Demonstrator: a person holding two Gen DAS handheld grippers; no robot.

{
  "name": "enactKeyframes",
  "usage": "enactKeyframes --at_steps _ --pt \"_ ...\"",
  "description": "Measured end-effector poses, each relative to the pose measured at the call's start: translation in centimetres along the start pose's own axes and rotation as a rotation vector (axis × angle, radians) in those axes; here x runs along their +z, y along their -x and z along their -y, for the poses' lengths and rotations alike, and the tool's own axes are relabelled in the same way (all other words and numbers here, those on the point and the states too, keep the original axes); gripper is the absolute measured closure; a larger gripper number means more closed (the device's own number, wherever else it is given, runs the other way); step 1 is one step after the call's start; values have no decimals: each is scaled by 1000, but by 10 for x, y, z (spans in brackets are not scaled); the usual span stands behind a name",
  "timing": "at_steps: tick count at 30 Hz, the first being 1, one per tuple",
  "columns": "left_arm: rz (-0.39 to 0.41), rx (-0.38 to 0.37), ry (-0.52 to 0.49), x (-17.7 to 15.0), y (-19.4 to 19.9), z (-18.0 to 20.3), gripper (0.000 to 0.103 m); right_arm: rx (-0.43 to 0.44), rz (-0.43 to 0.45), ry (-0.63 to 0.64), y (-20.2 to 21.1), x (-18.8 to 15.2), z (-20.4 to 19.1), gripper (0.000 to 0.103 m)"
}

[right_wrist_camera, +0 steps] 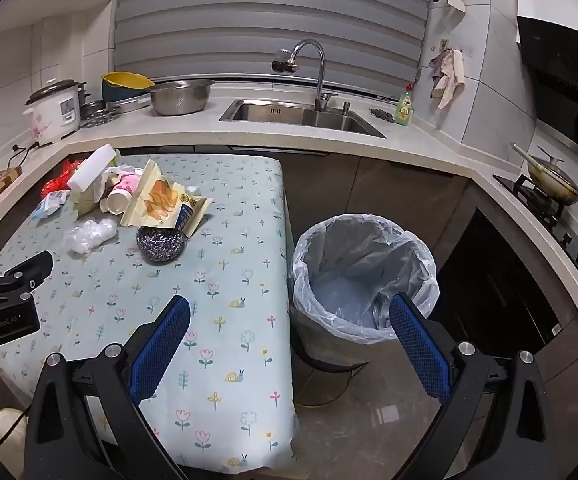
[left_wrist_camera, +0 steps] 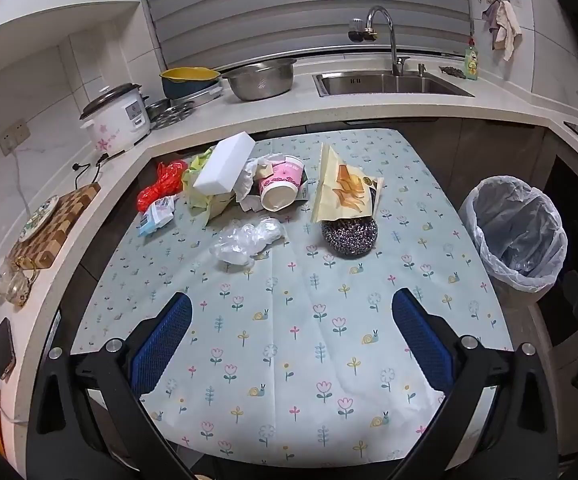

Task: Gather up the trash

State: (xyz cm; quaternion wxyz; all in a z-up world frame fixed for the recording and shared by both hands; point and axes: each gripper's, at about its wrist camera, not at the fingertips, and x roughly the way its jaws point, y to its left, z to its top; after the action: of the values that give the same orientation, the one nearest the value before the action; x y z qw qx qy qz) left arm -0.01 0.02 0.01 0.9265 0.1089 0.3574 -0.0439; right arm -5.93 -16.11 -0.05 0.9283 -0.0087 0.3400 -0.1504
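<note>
Trash lies heaped at the far end of a table with a floral cloth (left_wrist_camera: 289, 320): a white foam block (left_wrist_camera: 225, 168), a pink paper cup (left_wrist_camera: 281, 188) on its side, a yellow snack bag (left_wrist_camera: 345, 188), a steel scourer (left_wrist_camera: 349, 236), crumpled clear plastic (left_wrist_camera: 245, 240), a red bag (left_wrist_camera: 161, 184) and a blue-white packet (left_wrist_camera: 155, 216). A bin lined with a clear bag (right_wrist_camera: 361, 276) stands on the floor right of the table. My left gripper (left_wrist_camera: 291, 312) hovers open over the bare cloth, short of the heap. My right gripper (right_wrist_camera: 289, 316) is open over the table's right edge and the bin.
A worktop wraps around behind and to the left, with a rice cooker (left_wrist_camera: 117, 120), bowls (left_wrist_camera: 259, 78), a sink (left_wrist_camera: 389, 84) and a chopping board (left_wrist_camera: 53, 228). A stove with a pan (right_wrist_camera: 553, 184) is at the right. The left gripper's body (right_wrist_camera: 5, 292) shows at the right wrist view's left edge.
</note>
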Motion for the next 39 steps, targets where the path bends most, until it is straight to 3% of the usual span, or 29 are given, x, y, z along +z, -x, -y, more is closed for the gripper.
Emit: enactKeyframes --at_steps 39 --pt "1 11 28 1 2 -11 7 4 13 13 6 1 -7 7"
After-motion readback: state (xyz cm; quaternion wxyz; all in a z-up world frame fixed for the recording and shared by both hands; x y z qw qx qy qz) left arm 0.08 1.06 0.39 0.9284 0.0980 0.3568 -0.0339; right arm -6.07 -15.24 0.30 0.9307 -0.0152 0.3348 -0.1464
